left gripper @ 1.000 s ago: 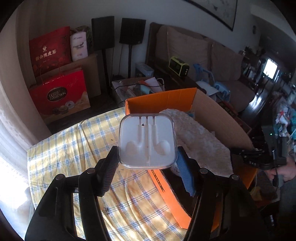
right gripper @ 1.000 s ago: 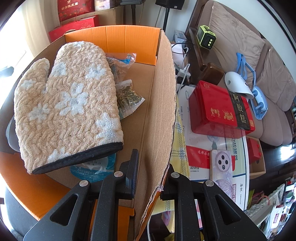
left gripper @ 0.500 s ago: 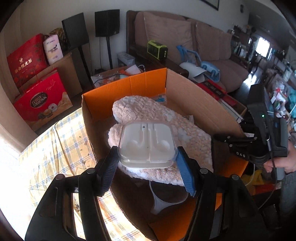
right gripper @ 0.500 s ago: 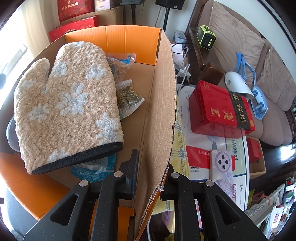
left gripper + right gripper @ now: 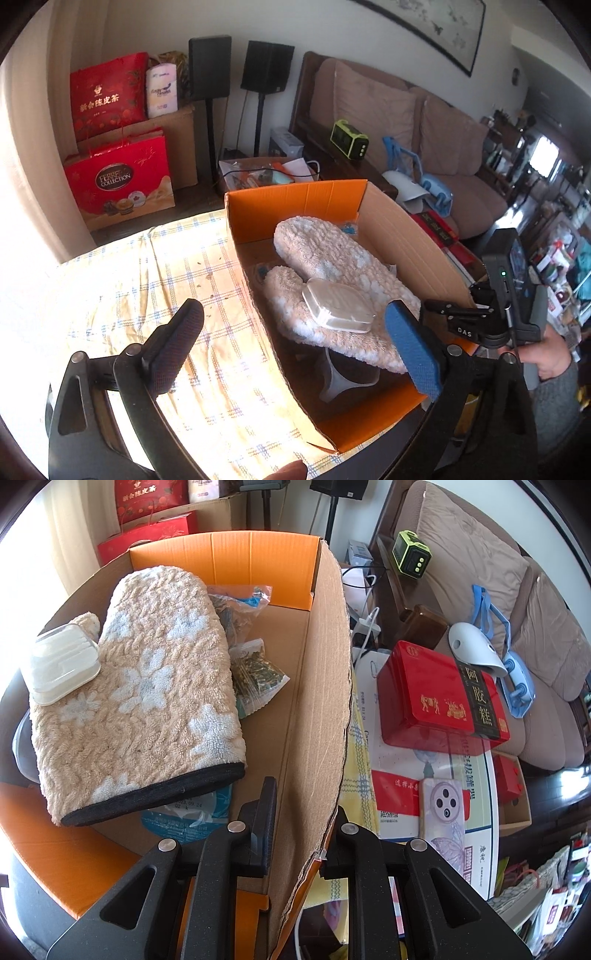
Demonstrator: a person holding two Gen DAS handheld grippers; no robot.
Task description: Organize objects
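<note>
From my left wrist camera, my left gripper (image 5: 291,343) had its jaws opening wide, nothing between them, one pad over the checked tablecloth (image 5: 177,280) and the blue one over the near end of the cardboard box (image 5: 295,199). The white earphone case (image 5: 338,304) lay flat on the oven mitt (image 5: 332,266) inside the box, toward its near left side, clear of both pads. At the box's right wall I could see my right gripper (image 5: 448,308) perched on the edge, a hand (image 5: 550,354) behind it. Over to my right wrist camera: the right gripper (image 5: 301,825) was pinching the box's right wall (image 5: 321,701), one finger inside and one outside. There the case (image 5: 61,662) sat on the mitt (image 5: 144,701) by its thumb, near the box's left wall, with packets (image 5: 255,675) tucked beside the mitt on the box floor.
</note>
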